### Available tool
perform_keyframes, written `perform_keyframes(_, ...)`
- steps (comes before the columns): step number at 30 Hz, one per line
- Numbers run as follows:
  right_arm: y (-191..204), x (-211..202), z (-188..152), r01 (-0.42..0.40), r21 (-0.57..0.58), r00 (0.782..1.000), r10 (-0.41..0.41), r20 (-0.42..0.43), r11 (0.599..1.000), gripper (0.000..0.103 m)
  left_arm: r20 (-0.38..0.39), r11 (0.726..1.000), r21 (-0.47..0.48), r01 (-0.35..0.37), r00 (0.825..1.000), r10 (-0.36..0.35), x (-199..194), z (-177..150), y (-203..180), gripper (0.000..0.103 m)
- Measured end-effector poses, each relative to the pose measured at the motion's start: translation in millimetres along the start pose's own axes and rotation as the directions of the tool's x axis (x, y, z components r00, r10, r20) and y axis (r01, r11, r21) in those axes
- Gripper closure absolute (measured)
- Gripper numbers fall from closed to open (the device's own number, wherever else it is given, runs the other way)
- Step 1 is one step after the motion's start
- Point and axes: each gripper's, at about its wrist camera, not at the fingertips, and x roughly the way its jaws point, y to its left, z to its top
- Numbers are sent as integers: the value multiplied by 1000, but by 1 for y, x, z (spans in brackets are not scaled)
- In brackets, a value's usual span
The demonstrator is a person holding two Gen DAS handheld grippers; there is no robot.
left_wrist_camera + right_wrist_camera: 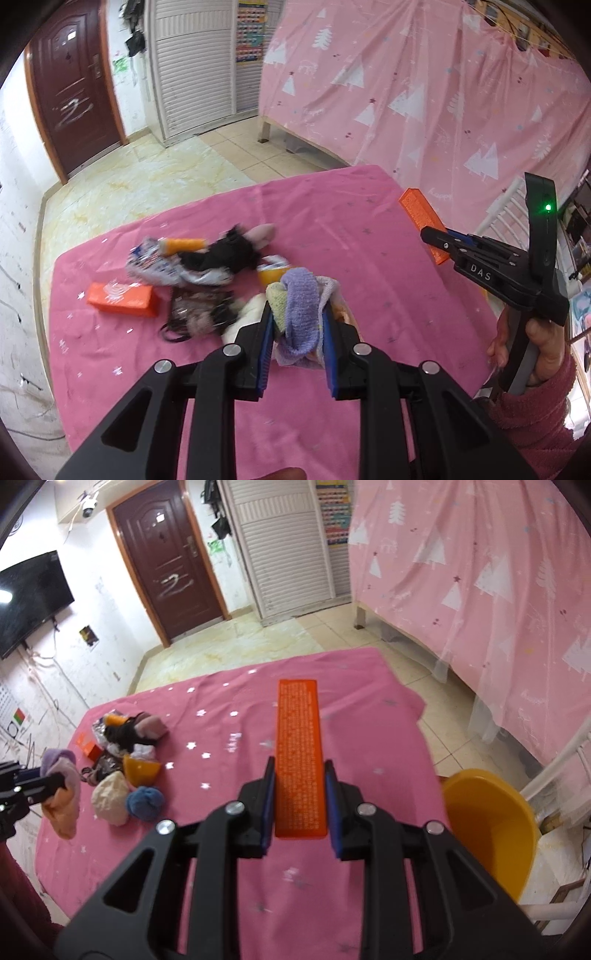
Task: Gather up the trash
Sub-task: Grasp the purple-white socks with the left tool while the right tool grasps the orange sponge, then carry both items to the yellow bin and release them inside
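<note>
Both grippers carry trash lifted off the pink star-print tabletop, probably bound for the yellow plastic bin at its right edge; the left gripper has its jaws clamped on a bundle of purple, green and orange fuzzy cloths; the right gripper pinches a long flat orange box by its near end; more clutter waits behind.

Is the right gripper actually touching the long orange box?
Touching. The right wrist view shows the right gripper with both blue pads pressed against the long orange box.
</note>
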Motion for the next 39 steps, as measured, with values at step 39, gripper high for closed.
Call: perform_keyframes(39, -216, -29, -88, 185, 345, 983, -172, -68, 920, 80, -207, 929, 247, 274, 952, -225, 142, 66, -276, 71)
